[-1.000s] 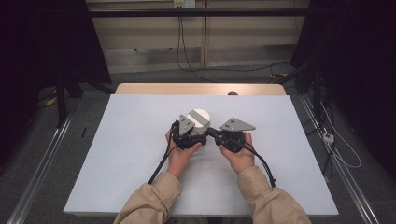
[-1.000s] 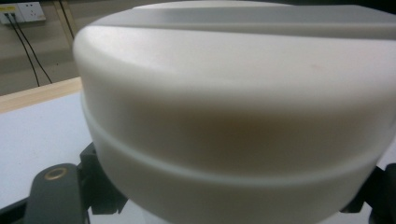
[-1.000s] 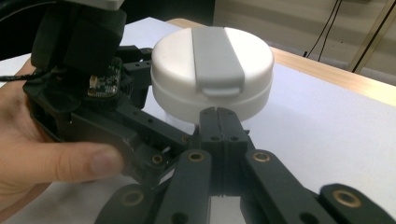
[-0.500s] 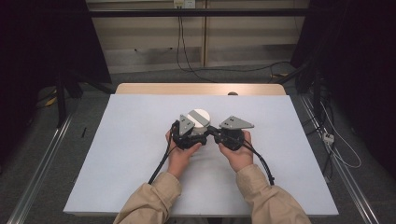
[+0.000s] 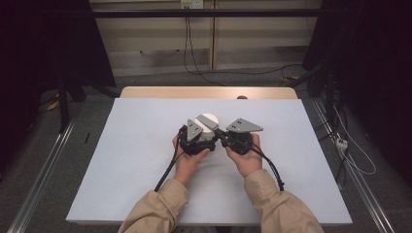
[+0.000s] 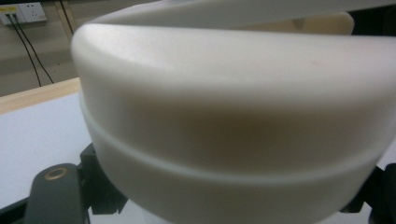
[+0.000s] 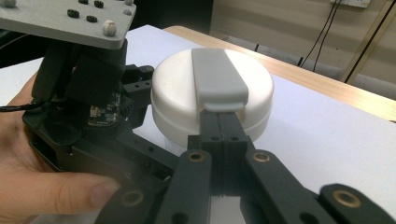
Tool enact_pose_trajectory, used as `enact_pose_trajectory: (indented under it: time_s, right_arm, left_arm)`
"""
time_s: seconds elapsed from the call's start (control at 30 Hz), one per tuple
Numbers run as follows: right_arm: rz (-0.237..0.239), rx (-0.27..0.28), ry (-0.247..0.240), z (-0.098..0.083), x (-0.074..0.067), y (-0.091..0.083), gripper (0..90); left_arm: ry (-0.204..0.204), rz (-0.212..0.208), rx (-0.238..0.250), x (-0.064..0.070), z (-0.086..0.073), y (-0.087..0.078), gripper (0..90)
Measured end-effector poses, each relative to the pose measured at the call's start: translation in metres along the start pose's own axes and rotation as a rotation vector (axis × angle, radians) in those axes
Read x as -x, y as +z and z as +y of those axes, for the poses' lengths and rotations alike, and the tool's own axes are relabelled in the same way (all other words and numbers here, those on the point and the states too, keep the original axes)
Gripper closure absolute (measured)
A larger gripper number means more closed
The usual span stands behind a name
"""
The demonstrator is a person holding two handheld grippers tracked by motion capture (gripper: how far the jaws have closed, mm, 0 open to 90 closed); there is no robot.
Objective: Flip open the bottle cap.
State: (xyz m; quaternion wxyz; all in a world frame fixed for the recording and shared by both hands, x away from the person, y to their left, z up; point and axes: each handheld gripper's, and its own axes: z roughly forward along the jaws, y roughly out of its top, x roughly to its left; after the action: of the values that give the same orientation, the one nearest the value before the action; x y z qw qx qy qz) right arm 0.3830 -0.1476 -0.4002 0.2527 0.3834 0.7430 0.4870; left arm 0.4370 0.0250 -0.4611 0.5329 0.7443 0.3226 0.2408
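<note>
A round white lidded container (image 5: 208, 120) with a grey strap (image 7: 217, 77) across its lid stands at the middle of the table. My left gripper (image 5: 206, 133) is shut on its body from the near left side; in the left gripper view the white wall (image 6: 233, 126) sits between the two black jaws. My right gripper (image 7: 223, 122) comes in from the right with its jaws pressed together. Their tips touch the container just under the near end of the grey strap. A hand holds each gripper.
The white table top (image 5: 136, 145) has a wooden strip (image 5: 209, 92) along its far edge. Cables (image 5: 167, 167) trail from both grippers toward the near edge. Dark curtains and floor cables lie beyond the table.
</note>
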Motion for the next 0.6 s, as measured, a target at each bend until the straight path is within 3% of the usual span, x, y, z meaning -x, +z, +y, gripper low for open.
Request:
enact_pose_trajectory:
  time_s: [0.6]
  right_arm:
    - [0.003, 0.013, -0.001, 0.0034, 0.0000, 0.0001, 90.0]
  left_arm:
    - [-0.001, -0.001, -0.001, 0.0000, 0.0000, 0.0002, 18.8]
